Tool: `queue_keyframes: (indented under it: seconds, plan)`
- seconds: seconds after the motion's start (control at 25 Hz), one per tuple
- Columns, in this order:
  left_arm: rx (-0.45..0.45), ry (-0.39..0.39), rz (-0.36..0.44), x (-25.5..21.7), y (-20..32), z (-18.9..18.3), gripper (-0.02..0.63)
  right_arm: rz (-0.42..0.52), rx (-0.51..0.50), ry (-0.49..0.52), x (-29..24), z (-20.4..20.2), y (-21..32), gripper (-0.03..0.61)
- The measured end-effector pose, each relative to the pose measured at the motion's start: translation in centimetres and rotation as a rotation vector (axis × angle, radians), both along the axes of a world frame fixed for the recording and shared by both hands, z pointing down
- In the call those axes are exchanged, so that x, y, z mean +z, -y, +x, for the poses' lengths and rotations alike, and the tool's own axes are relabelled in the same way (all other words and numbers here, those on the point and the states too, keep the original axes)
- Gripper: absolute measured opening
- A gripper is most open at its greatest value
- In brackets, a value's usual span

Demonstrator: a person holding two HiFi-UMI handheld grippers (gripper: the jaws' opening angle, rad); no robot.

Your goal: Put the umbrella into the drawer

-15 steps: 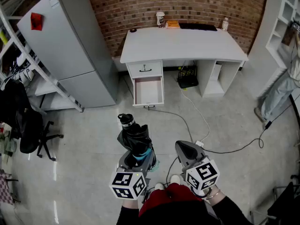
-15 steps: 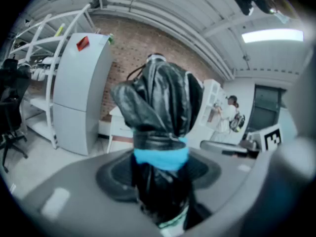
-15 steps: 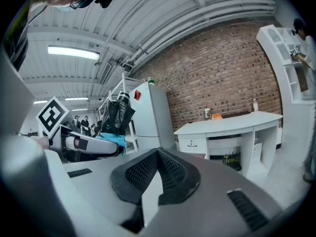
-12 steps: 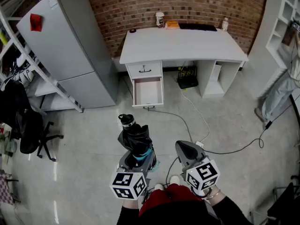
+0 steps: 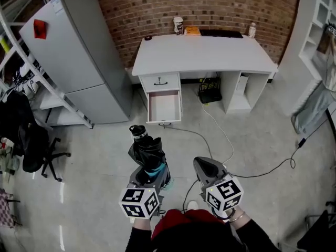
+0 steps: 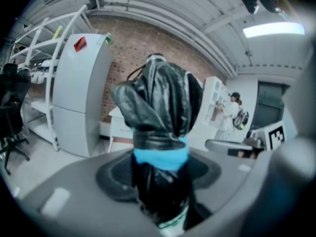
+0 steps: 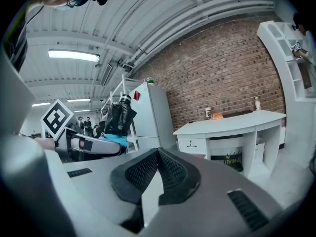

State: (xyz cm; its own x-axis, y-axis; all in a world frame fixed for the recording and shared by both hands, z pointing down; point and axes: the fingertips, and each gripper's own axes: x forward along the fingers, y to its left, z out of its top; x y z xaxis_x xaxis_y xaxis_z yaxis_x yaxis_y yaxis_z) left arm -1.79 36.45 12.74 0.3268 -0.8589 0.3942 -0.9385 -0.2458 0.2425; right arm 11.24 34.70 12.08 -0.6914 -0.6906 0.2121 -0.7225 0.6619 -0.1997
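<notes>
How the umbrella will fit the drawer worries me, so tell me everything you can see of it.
The umbrella is a compact one, folded, its glossy black fabric bunched in loose folds. A black strap and a bright blue band circle it low down. Its top end is a dark round cap with a pale ring. The left gripper is clamped on its lower part and holds it roughly upright above the floor, well short of the open drawer. Nothing else touches it.

Glossy cloth among matt and rough surfaces

The folded black cloth umbrella (image 5: pixel 146 152) is crinkled and glossy. The right gripper (image 7: pixel 158 153) has a matt grey plastic shell and ribbed black pads (image 7: pixel 139 174). Rough red brick wall (image 5: pixel 210 4); smooth white desk (image 5: pixel 205 51); faintly shiny grey concrete floor (image 5: pixel 100 156).
</notes>
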Motion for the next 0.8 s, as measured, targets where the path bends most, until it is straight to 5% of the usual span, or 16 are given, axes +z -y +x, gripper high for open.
queue_keyframes:
  seconds: [0.8]
  plan:
    - [0.029,0.03,0.015,-0.4,7.3,-0.6,0.25,-0.053,0.061,0.008,0.7,0.4,6.8,0.002]
